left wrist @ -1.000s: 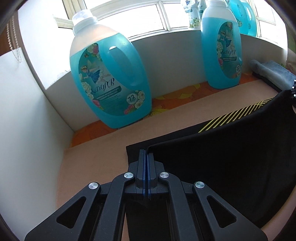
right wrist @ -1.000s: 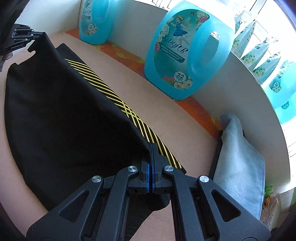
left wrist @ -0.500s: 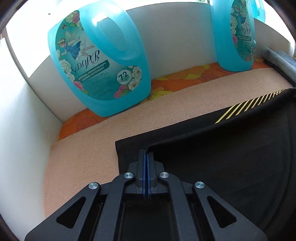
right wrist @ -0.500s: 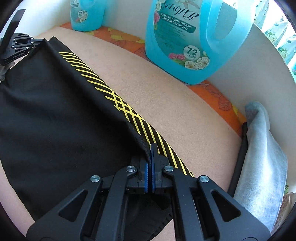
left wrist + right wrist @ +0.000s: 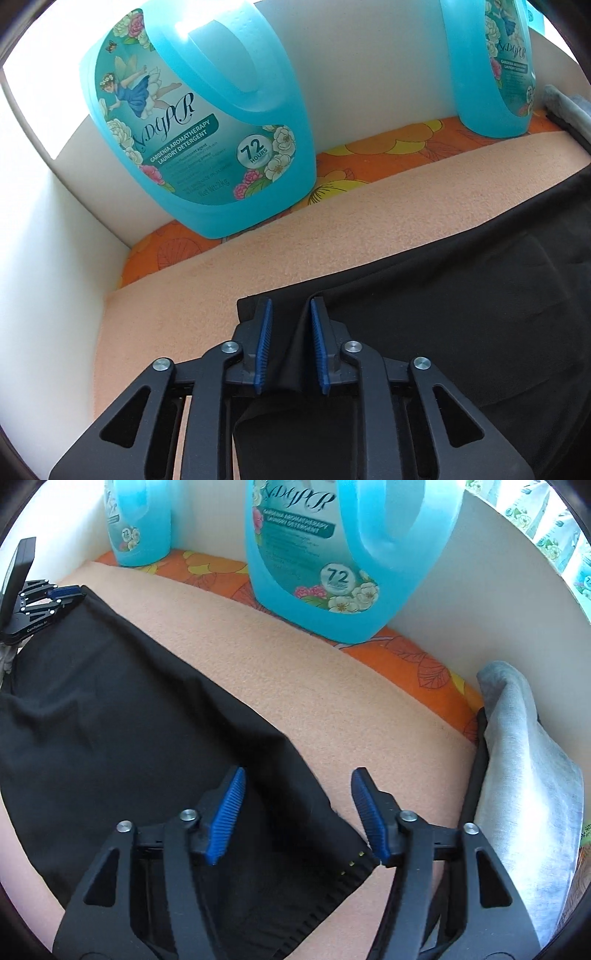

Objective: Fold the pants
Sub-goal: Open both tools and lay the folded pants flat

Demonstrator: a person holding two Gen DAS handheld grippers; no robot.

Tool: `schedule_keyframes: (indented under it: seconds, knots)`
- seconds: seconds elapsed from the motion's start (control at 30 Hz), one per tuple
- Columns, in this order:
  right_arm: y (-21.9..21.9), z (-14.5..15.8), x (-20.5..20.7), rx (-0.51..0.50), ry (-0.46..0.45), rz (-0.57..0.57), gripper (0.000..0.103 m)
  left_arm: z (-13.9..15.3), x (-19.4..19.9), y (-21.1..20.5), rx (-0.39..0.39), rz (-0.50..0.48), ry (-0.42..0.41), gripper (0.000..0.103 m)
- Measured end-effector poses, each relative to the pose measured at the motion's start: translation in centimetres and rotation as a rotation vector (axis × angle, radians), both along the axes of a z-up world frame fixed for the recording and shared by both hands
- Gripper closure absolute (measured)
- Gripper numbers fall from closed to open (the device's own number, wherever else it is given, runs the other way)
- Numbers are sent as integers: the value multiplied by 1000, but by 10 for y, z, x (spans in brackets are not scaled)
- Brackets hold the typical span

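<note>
Pants [image 5: 461,314], black, lie spread flat on the peach-coloured mat [image 5: 332,236], one long edge running diagonally across both views. Left gripper [image 5: 288,306] sits low over one end of the garment with its blue-padded fingers [image 5: 264,332] parted; a ridge of black cloth lies in the gap between them, gripped by neither pad. Right gripper [image 5: 295,779] is spread wider at the other end, its left pad over the cloth and its right pad over bare mat (the fabric edge passes between the two, and small yellow marks show on the cloth near the right pad). Seen from the right wrist camera, the left gripper appears at the far corner of the pants [image 5: 129,709], touching the cloth edge. Two blue detergent bottles, one near [image 5: 207,122] and one farther off [image 5: 495,66], stand on an orange floral strip [image 5: 399,147] against the white back wall. Grey folded cloth [image 5: 524,775] lies beside the mat at the right, apart from the pants.
</note>
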State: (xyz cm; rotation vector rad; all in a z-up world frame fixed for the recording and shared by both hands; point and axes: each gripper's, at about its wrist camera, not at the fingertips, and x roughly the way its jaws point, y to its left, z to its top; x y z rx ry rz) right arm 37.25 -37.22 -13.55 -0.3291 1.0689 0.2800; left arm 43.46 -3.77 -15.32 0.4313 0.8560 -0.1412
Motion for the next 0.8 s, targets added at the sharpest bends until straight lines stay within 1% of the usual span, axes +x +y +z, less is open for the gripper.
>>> schedule_keyframes:
  seconds: [0.07, 0.1, 0.17, 0.33, 0.4, 0.43, 0.5, 0.63, 0.7, 0.8]
  knots:
    - [-13, 10, 0, 65, -12, -44, 40, 8, 0, 6, -14, 14, -18, 79]
    - [-18, 15, -1, 78, -24, -61, 40, 13, -1, 9, -16, 22, -30, 77]
    - [-25, 23, -6, 97, -49, -81, 40, 27, -4, 19, -34, 38, -52, 67]
    - [-22, 42, -38, 104, -110, -66, 40, 63, -25, 48, -82, 75, -117, 66]
    - [-12, 52, -55, 112, -136, -36, 40, 71, -37, 58, -107, 69, -112, 66]
    - [-5, 58, -63, 113, -150, -17, 40, 73, -44, 63, -107, 68, -110, 66]
    - [11, 68, -80, 115, -167, 32, 40, 74, -60, 69, -101, 57, -101, 66]
    - [54, 81, -112, 120, -177, 151, 40, 65, -93, 86, -148, 51, -43, 66]
    - [80, 84, -121, 114, -180, 205, 40, 58, -108, 91, -163, 60, -31, 66]
    - [118, 82, -130, 126, -165, 272, 40, 47, -128, 98, -229, 65, 9, 66]
